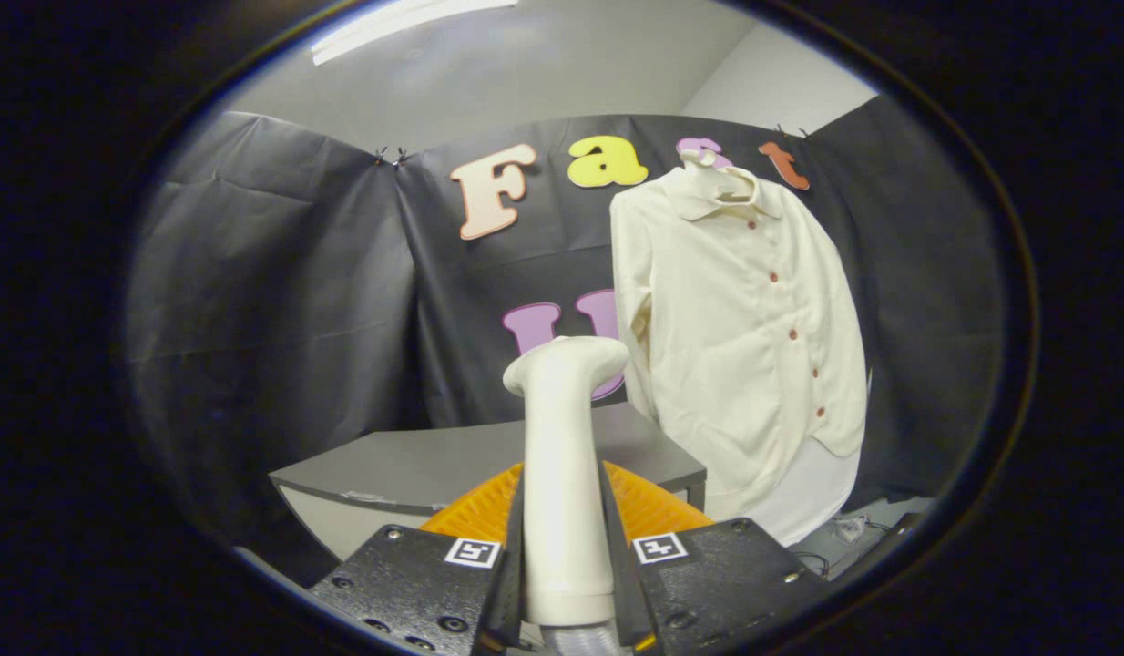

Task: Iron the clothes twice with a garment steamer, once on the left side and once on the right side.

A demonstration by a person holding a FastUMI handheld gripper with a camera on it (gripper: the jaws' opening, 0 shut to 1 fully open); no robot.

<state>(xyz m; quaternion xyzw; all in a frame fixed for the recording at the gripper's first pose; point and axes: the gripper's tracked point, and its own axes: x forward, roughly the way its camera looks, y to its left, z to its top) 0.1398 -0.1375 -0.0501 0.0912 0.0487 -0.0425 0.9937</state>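
Tool: your tool [567, 556] is clenched on the steamer [564, 474]. Both fingers press on its handle, one on each side.
Steamer: it stands upright between the fingers. Its head bends at the top and points toward the shirt [740, 337]. A ribbed hose joins it at the bottom, close to you.
Orange thing: a ribbed orange thing [658, 506] sits just behind the steamer, low down. It peeks out on both sides of the handle. You cannot tell what it is.
Surface: the grey surface [434, 465] lies beyond the steamer and the orange thing. Its corner ends near the shirt's hem.
Shirt: the cream shirt hangs beyond the steamer and off to the right of it. It hangs on a hanger [708, 169] against the black cloth wall. It has a collar and a row of small red buttons down the front. The steamer's head is apart from the shirt, not touching it.
Cables: some cables [849, 528] lie on the floor below the shirt, right of the steamer.
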